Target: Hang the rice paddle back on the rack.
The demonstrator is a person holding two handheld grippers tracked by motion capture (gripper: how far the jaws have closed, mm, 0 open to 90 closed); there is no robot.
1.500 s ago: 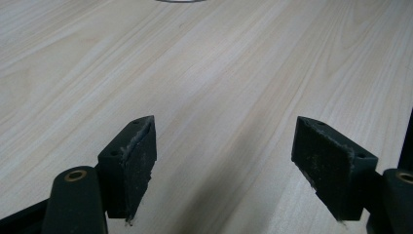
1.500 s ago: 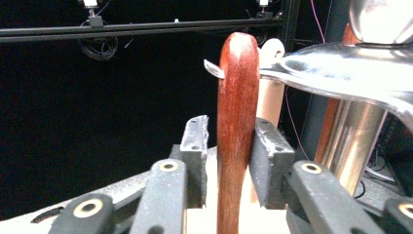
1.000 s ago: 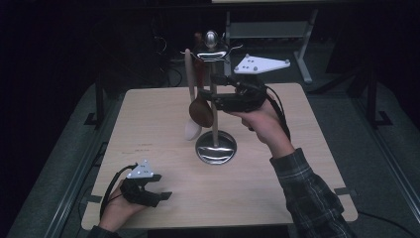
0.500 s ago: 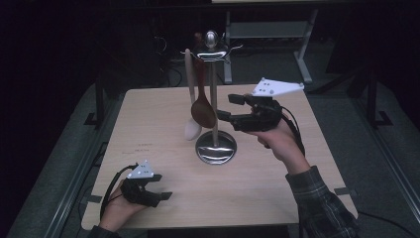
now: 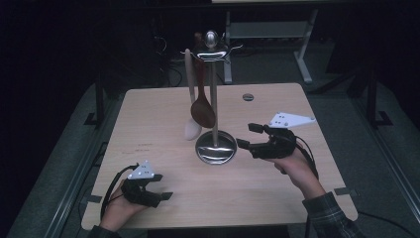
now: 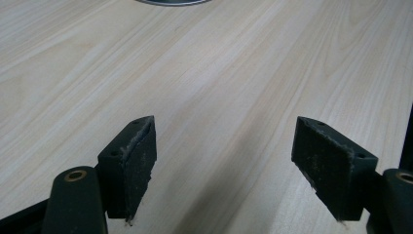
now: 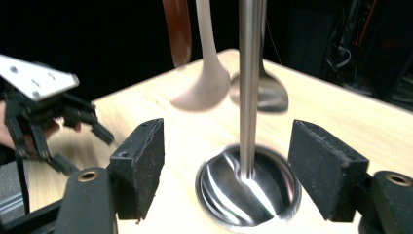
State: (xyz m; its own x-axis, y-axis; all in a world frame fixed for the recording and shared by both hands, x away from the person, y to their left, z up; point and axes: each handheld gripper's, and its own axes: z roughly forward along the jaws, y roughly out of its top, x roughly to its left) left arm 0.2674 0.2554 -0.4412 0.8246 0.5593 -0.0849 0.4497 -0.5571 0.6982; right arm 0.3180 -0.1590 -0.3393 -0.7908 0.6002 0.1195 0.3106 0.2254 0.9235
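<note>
A pale wood-grain table [image 5: 148, 124] with rounded corners stands in a dark room. At its middle a polished steel utensil stand [image 5: 215, 147] with a round dished base carries a dark brown wooden spoon [image 5: 202, 110] and a pale wooden spoon [image 5: 192, 130], both hanging. The right claw [image 5: 245, 136], just right of the base, has just been opening, empty. The left claw [image 5: 165, 191] rests spread at the near left.
</note>
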